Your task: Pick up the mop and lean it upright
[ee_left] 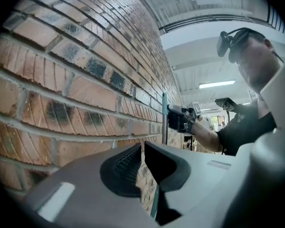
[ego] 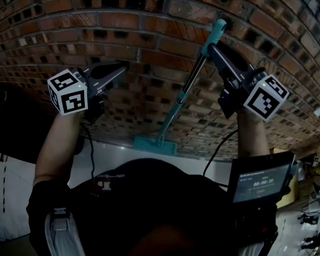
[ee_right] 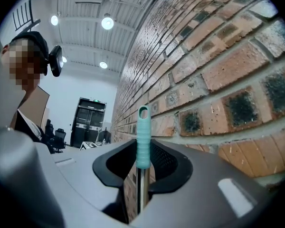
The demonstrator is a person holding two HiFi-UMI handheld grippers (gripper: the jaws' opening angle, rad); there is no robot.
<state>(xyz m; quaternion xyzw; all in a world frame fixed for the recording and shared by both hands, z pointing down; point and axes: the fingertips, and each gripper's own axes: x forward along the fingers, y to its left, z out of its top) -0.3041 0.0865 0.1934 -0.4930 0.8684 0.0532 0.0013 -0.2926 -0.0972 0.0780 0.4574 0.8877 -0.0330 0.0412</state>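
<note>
**Mop propped at the wall, my right gripper on its handle**
My right gripper (ee_right: 142, 167) grasps the mop (ego: 189, 92) below its teal grip; the mop head (ego: 154, 144) sits where floor (ego: 117, 159) meets brick wall (ego: 122, 20). My left gripper (ee_left: 142, 160) is clenched, empty. I'd rest the handle against the bricks before releasing. No writing is readable.

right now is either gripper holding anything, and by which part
The right gripper holds the mop near its top end, at the lower end of its teal grip. The left gripper is shut on nothing.
</note>
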